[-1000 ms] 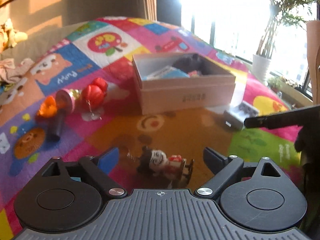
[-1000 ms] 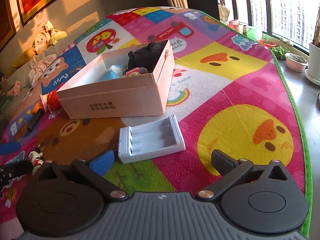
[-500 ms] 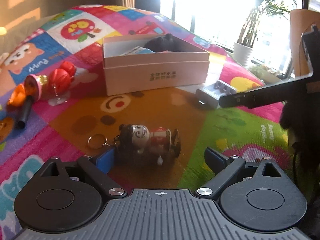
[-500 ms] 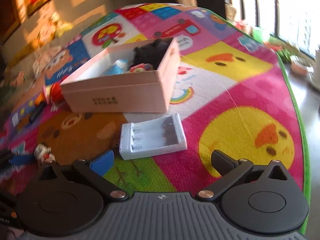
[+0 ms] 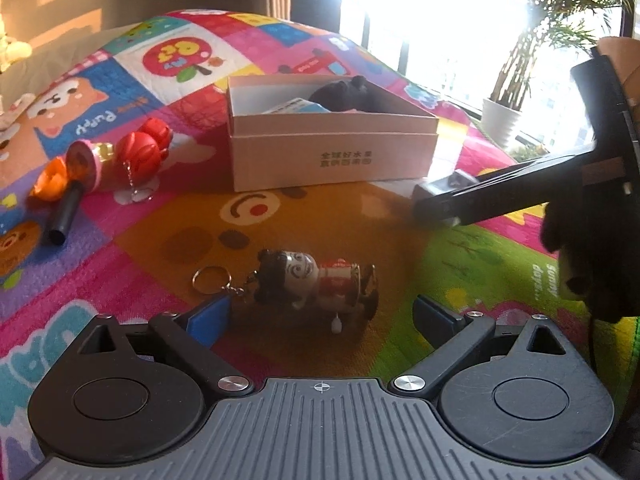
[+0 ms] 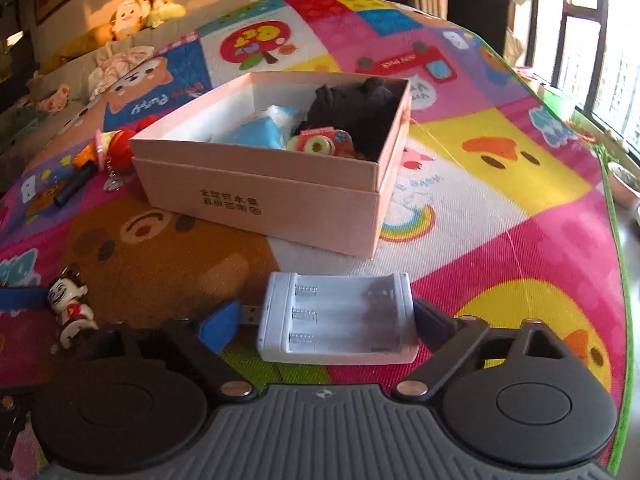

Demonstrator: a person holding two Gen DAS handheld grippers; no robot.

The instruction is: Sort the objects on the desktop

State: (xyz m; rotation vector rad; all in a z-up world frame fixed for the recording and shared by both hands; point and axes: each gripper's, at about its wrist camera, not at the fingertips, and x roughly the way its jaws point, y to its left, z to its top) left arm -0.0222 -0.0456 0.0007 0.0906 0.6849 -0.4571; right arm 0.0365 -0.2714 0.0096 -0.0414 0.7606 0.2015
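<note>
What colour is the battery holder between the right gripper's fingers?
White, with metal spring contacts; the battery holder shows best in the right wrist view.

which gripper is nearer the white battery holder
Right. The right gripper straddles the white battery holder; the left gripper sits farther away, over the doll keychain.

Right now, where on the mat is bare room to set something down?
Bare: the yellow duck patches right of the pink box, and the brown bear patch between box and figurine keychain. Crowded: left of the box, around the red ornaments and black tube.
</note>
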